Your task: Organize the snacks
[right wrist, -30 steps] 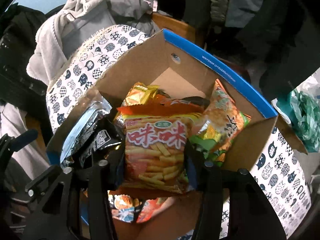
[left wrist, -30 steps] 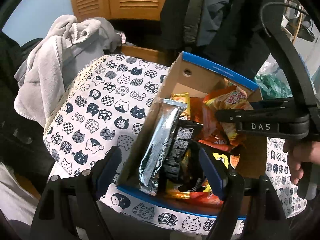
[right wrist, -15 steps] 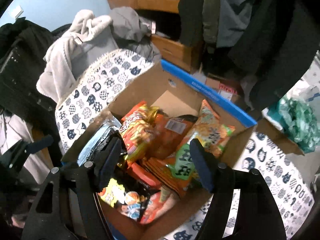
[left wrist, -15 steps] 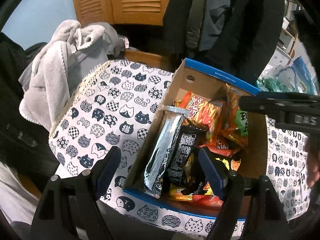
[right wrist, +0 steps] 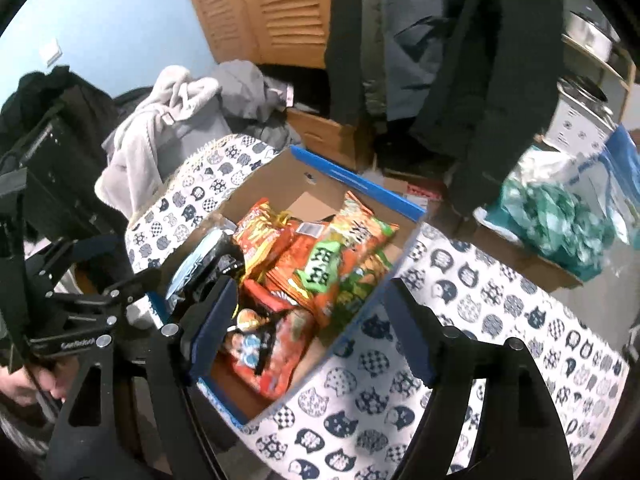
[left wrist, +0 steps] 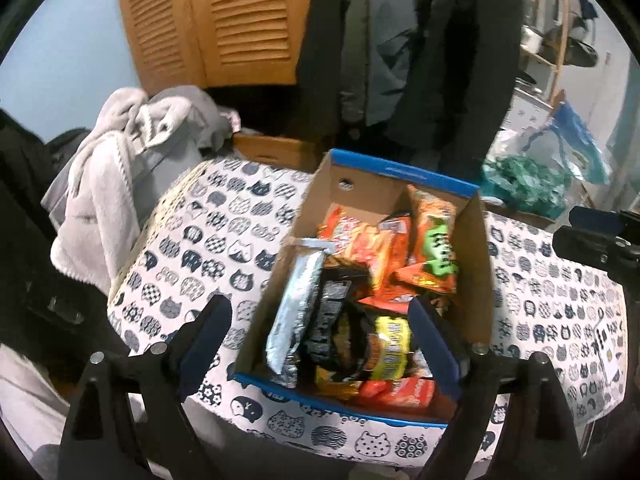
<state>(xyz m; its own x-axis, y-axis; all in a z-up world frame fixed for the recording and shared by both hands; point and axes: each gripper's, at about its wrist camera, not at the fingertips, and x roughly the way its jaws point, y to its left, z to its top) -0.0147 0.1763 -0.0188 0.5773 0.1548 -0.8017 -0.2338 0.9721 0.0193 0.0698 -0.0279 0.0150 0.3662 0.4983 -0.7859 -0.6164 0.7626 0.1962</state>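
Both fingers of the left gripper (left wrist: 322,332) stood wide apart at the bottom of the left wrist view, and its jaws were opening with nothing pressed between the pads. Between them, further back, the cardboard box (left wrist: 478,264) with a blue rim sat in the middle of the frame on a tablecloth (left wrist: 200,236) printed with cats. Inside the box lay the snacks: a silver packet (left wrist: 294,320) leaned along the left wall, a black packet (left wrist: 330,320) was just beside it, orange bags (left wrist: 370,240) filled the far part, and a yellow packet (left wrist: 390,340) lay near the front.

In the right wrist view the right gripper (right wrist: 310,324) was at the lower middle of the frame, its jaws also opening and holding nothing. Its left finger (right wrist: 212,326) hung over the near corner of the box, its right finger over the cloth. At the lower left, a hand (right wrist: 24,384) gripped the other tool. A grey towel (left wrist: 108,184) was heaped at the left, beyond the table.
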